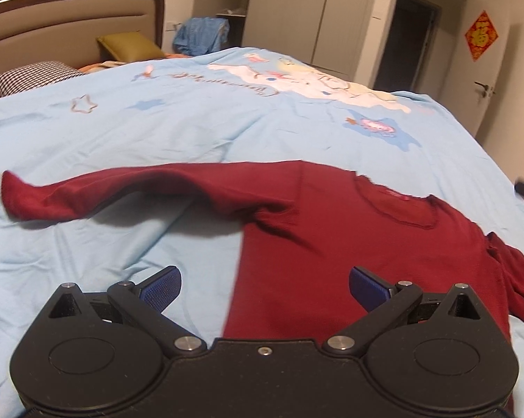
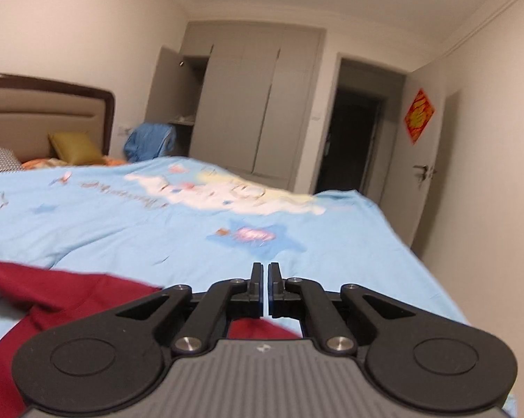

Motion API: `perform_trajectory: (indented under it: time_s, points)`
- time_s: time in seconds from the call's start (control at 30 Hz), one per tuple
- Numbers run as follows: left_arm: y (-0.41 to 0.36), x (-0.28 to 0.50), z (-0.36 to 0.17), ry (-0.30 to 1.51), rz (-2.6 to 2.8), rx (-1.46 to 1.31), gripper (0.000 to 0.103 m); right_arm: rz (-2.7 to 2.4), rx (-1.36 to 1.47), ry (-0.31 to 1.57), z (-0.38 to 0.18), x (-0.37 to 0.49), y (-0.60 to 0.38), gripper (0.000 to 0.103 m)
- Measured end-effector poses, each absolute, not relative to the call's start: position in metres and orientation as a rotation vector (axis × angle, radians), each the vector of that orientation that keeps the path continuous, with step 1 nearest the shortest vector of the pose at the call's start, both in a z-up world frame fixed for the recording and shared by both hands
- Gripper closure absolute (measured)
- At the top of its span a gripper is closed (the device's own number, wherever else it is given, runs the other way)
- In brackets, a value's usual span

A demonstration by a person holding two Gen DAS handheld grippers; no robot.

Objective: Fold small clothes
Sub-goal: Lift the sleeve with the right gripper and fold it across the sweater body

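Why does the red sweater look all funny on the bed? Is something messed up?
A little. The red sweater lies flat, but its sleeves don't match: one sleeve stretches far out sideways, while the other is bunched beside the body. The blue bedcover under it is wrinkled too. Nothing looks torn or spilled.

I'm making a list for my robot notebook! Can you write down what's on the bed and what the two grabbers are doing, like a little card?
place: bed with a light blue cartoon quilt
garment: red sweater, spread flat, neck away from the camera
sleeve: one sleeve stretched out to the left
left gripper: open, over the sweater's hem, holding nothing
right gripper: shut, empty, over the quilt beside the sweater
folding: not begun
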State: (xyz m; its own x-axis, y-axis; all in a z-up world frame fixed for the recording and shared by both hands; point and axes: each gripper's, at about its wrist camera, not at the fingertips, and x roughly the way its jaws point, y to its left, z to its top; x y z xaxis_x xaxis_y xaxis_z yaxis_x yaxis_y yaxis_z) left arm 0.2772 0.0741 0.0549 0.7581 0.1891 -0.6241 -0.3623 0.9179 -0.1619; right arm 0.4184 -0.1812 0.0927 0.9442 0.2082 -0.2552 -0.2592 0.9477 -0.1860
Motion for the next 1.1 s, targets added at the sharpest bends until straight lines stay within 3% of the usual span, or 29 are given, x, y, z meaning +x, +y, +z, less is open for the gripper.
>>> perform_trajectory:
  time_s: [0.1,0.17,0.23,0.27,0.77,0.8,0.87,0.93,1.1]
  points:
    - [0.081,0.274,0.050,0.659,0.316,-0.287,0.001,0.239,-0.241,0.294,0.071,0.412,-0.173,0.093]
    - [0.082,0.274,0.045,0.673,0.317,-0.289,0.001,0.227,-0.250,0.337,0.057,0.410,-0.177,0.073]
    - [0.080,0.274,0.039,0.686,0.316,-0.288,0.001,0.196,-0.265,0.374,0.042,0.411,-0.186,0.059]
    - [0.080,0.275,0.037,0.694,0.314,-0.288,0.001,0.179,-0.272,0.391,0.035,0.413,-0.191,0.058]
    - [0.076,0.285,0.026,0.738,0.325,-0.275,0.001,0.060,-0.232,0.536,-0.022,0.480,-0.229,0.059]
    - [0.076,0.284,0.027,0.737,0.325,-0.274,0.001,0.059,-0.213,0.548,-0.022,0.484,-0.231,0.062]
    - [0.076,0.283,0.027,0.734,0.327,-0.277,0.001,0.049,-0.176,0.566,-0.021,0.491,-0.233,0.083]
    - [0.077,0.282,0.028,0.730,0.326,-0.283,0.001,0.039,-0.145,0.570,-0.018,0.493,-0.236,0.095]
    - [0.078,0.280,0.029,0.722,0.316,-0.295,0.001,0.047,-0.171,0.480,0.008,0.471,-0.227,0.095]
